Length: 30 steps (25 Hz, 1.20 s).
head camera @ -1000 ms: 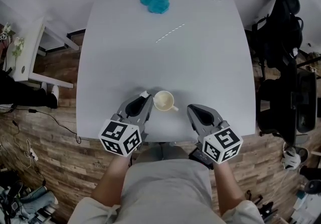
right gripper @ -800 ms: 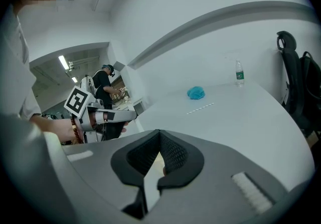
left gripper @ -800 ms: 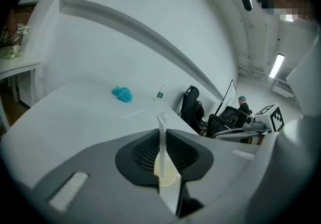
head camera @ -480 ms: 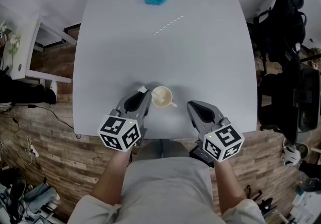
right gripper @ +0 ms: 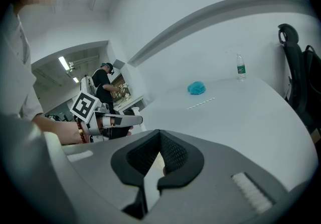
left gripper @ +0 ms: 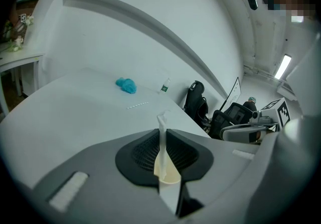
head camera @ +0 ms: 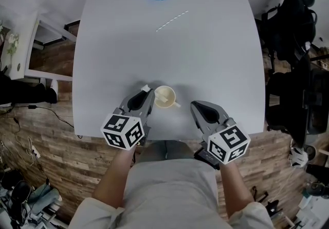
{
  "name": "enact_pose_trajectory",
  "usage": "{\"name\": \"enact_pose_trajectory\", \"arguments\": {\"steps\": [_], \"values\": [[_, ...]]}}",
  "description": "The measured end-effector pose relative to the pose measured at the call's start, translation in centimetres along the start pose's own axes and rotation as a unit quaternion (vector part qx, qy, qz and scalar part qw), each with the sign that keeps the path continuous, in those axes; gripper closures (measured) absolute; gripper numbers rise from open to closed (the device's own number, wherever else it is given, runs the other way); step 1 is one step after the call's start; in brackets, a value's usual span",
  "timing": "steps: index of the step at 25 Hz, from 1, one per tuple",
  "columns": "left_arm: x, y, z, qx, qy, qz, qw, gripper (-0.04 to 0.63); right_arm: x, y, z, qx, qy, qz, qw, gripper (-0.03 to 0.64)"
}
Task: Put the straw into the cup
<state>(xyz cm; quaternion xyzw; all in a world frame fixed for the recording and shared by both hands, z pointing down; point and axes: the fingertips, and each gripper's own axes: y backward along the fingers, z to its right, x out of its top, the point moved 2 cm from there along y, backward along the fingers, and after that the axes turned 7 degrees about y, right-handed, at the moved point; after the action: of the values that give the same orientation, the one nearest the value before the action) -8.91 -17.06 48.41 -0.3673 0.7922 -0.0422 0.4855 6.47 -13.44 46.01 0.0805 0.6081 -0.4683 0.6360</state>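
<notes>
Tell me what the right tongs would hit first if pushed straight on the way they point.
Probably the bare tabletop just ahead: the right tongs tilt downward and nothing stands before them. The straw lies farther off, right of that line.

This looks like an office-style research lab rather than a home. A broad white surface [head camera: 205, 69] stands on a wood-plank floor [head camera: 46, 133] beside black office chairs [head camera: 290, 22]. A strip light [left gripper: 283, 66] glows overhead, another person [right gripper: 106, 83] stands in a lit back room, and the left hand-held gripper [head camera: 146, 90] and right hand-held gripper [head camera: 194, 105] each carry a cube of square markers.
</notes>
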Motion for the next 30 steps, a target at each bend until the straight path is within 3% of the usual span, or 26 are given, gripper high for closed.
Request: {"name": "enact_pose_trajectory", "arguments": {"steps": [30], "values": [[-1.8, -2.1, -1.2, 0.007, 0.015, -0.021, 0.9997, 0.535, -1.2, -0.8, 0.8, 0.004, -0.013, -0.01, 1.0, 0.611]]}}
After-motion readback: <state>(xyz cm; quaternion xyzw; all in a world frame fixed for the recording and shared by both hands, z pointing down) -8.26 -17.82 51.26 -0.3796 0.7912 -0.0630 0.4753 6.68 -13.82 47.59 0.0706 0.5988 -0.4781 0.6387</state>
